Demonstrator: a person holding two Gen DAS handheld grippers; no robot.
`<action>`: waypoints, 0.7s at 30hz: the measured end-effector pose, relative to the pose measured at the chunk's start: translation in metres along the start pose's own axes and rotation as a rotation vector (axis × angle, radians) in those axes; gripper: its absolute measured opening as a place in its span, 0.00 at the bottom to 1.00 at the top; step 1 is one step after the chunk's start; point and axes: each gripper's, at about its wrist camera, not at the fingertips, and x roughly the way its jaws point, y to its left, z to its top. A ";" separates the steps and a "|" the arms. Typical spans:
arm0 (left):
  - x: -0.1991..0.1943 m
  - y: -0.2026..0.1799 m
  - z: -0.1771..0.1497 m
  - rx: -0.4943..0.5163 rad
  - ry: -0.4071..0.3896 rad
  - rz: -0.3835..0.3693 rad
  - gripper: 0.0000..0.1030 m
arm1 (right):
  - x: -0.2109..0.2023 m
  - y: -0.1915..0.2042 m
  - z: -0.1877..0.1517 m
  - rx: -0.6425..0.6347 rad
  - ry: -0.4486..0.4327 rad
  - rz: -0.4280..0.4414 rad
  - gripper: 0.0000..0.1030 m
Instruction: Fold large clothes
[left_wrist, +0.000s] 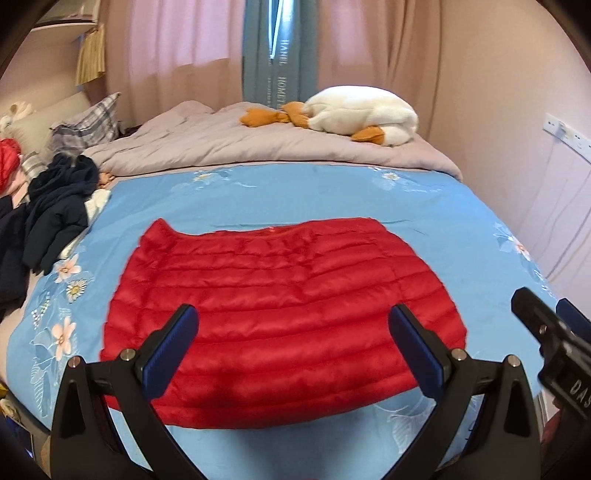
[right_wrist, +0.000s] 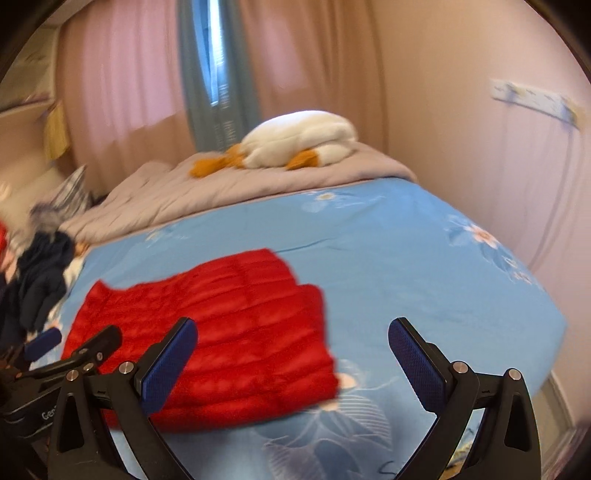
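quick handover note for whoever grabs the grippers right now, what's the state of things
Left gripper: open, holding nothing, above the red puffer jacket.
Right gripper: open, holding nothing, over the jacket's right edge.
The jacket lies flat on the blue floral sheet, already folded into a rough rectangle.
A dark clothes pile waits at the left of the bed.
Left: probably one more fold of the jacket, then the pile.

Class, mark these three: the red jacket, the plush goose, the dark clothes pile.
red jacket (left_wrist: 280, 314), left wrist view, middle of quilted panel
plush goose (left_wrist: 362, 110), left wrist view, white body
dark clothes pile (left_wrist: 55, 206), left wrist view, navy fabric
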 end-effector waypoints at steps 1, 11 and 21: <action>0.001 -0.001 -0.001 0.006 0.004 -0.002 1.00 | 0.000 -0.005 0.001 0.014 -0.003 -0.006 0.99; 0.010 0.031 -0.012 -0.059 0.052 0.074 1.00 | 0.019 0.017 -0.004 -0.024 0.049 0.093 0.99; 0.013 0.072 -0.026 -0.148 0.088 0.130 1.00 | 0.030 0.064 -0.016 -0.158 0.105 0.186 0.99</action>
